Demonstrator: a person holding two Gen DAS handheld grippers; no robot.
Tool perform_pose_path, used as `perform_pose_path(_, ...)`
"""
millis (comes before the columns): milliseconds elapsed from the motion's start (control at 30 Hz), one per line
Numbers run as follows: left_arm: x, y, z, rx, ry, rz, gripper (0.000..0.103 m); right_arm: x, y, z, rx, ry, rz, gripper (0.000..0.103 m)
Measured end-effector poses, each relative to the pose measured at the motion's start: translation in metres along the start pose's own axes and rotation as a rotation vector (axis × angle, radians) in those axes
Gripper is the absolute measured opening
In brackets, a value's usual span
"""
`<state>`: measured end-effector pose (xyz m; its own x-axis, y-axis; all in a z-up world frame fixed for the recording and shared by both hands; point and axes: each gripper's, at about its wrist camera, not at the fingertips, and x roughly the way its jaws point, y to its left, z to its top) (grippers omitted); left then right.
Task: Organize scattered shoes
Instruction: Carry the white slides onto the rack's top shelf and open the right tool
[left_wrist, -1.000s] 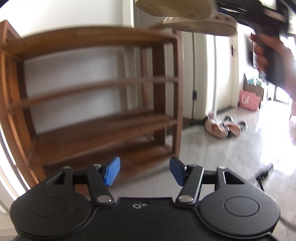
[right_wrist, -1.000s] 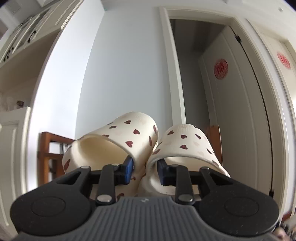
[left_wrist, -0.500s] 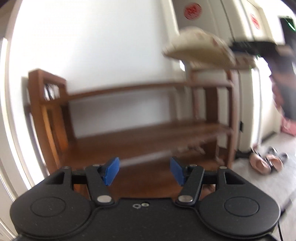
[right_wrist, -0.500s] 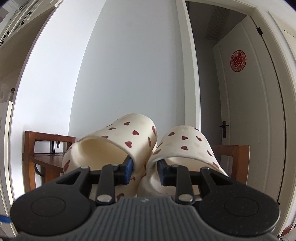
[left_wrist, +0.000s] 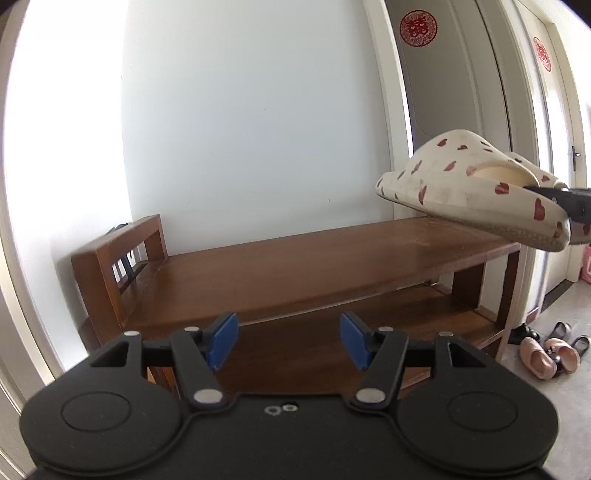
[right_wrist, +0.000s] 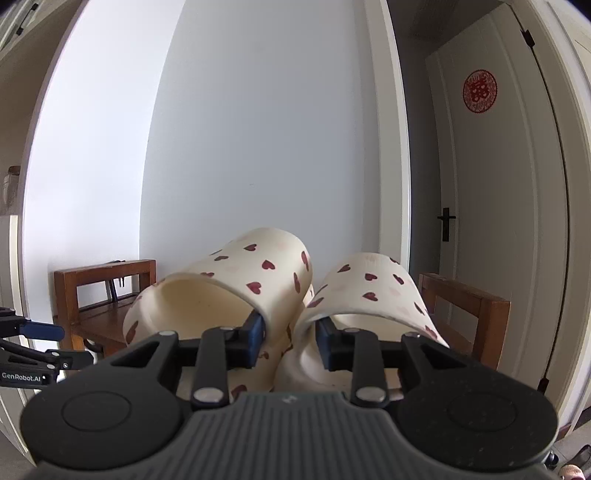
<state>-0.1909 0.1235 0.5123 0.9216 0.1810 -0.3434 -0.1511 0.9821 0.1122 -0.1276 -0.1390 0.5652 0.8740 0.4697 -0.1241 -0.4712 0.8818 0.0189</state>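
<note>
My right gripper (right_wrist: 290, 338) is shut on a pair of cream slippers with red hearts (right_wrist: 258, 284), pinching their inner sides together. The pair hangs in the air just above the right end of the top shelf of the brown wooden shoe rack (left_wrist: 314, 258), as the left wrist view shows (left_wrist: 469, 188). My left gripper (left_wrist: 288, 339) is open and empty, in front of the rack's left half. It shows at the left edge of the right wrist view (right_wrist: 37, 343).
Pink slippers (left_wrist: 546, 356) and dark shoes (left_wrist: 524, 330) lie on the grey floor right of the rack. A white wall stands behind the rack. White doors with red paper cuts (right_wrist: 480, 92) are at the right. The rack's lower shelf (left_wrist: 406, 325) is bare.
Both grippers have risen to the level of the rack's top. The slippers have come down and forward over the right end of the top shelf. The left gripper stays open.
</note>
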Motion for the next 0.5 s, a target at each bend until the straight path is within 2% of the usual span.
perform_pose_path(100,-0.008,0.007,0.036,0.029,0.02,-0.012,0.063,0.003,0.003,0.042,0.024,0.051,-0.022,0.034)
perform_pose_path(233,-0.016,0.005,0.089,0.07,0.028,-0.014,0.064,0.007,0.001,0.08,0.033,0.102,-0.053,0.034)
perform_pose_path(367,0.004,-0.009,0.124,0.043,0.043,0.005,0.066,0.027,-0.023,0.092,0.066,0.149,-0.031,0.035)
perform_pose_path(500,0.037,-0.029,0.129,-0.061,0.079,0.07,0.066,0.058,-0.056,0.087,0.061,0.194,0.025,0.035)
